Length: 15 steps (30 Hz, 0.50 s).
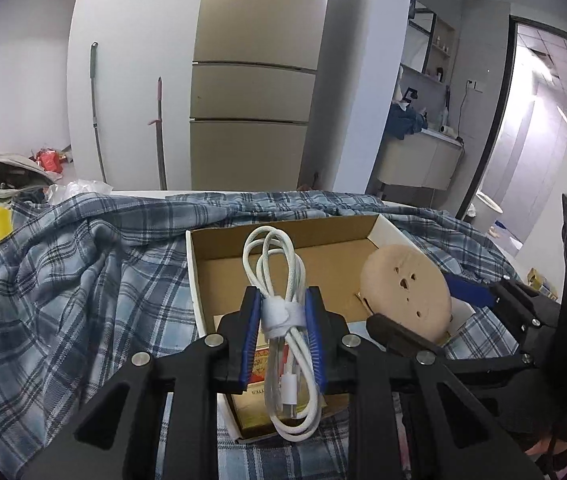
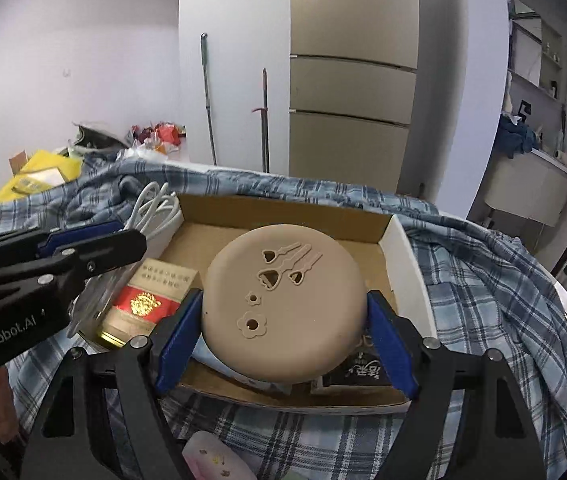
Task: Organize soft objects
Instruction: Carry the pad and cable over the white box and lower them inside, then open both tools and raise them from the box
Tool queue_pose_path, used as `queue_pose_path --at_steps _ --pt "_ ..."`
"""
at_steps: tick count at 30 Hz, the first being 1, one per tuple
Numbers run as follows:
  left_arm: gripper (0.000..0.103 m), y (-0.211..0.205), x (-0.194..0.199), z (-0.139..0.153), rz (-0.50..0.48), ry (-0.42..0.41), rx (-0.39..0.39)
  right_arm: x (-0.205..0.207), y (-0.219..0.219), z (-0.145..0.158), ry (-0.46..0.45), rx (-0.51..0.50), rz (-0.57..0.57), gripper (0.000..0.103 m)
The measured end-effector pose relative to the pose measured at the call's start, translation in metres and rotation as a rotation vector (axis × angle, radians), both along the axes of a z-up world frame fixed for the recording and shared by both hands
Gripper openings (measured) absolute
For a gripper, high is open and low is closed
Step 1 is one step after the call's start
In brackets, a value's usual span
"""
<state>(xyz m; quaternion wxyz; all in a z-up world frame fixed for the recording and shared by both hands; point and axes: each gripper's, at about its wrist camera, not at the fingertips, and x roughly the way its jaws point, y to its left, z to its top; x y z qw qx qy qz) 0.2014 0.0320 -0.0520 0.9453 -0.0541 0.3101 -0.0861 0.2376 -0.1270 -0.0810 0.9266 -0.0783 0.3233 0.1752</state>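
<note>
Your left claw [image 1: 282,330] pinches the bundled white cable [image 1: 279,276]; your right claw [image 2: 283,336] clamps the round beige pad [image 2: 283,312] over the open cardboard box [image 2: 407,276], which holds a red-and-gold packet [image 2: 145,300].

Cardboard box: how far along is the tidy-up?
Mid-job. Done: the cardboard box already holds a red-and-gold pack and a dark packet. In hand: the left gripper clamps the bundled white cable above the box; the right gripper grips the tan round disc over the box. Left: release both. A pink item lies outside the box on the plaid cloth.
</note>
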Motion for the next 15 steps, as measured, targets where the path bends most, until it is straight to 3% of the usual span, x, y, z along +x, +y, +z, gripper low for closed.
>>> queue_pose_path --at_steps 5,7,8,9,15 --pt "0.026 0.003 0.0011 0.0008 0.024 0.0 0.007 0.0036 0.0001 -0.0039 0.011 -0.007 -0.001 0.079" --pt "0.047 0.0039 0.0027 -0.0008 0.027 0.011 0.009 0.0047 -0.0002 -0.0045 0.019 0.0 0.005 0.079" --pt "0.074 0.0045 0.0027 -0.0011 0.031 0.01 0.011 0.0055 0.0008 -0.0046 0.021 0.002 0.01 0.08" --pt "0.085 0.0052 0.0006 0.0 0.04 -0.008 0.009 0.006 0.0018 -0.0052 0.021 0.002 0.011 0.08" --pt "0.085 0.0108 -0.0033 0.0065 0.077 -0.045 -0.002 0.0027 0.004 -0.0048 -0.017 -0.029 0.003 0.094"
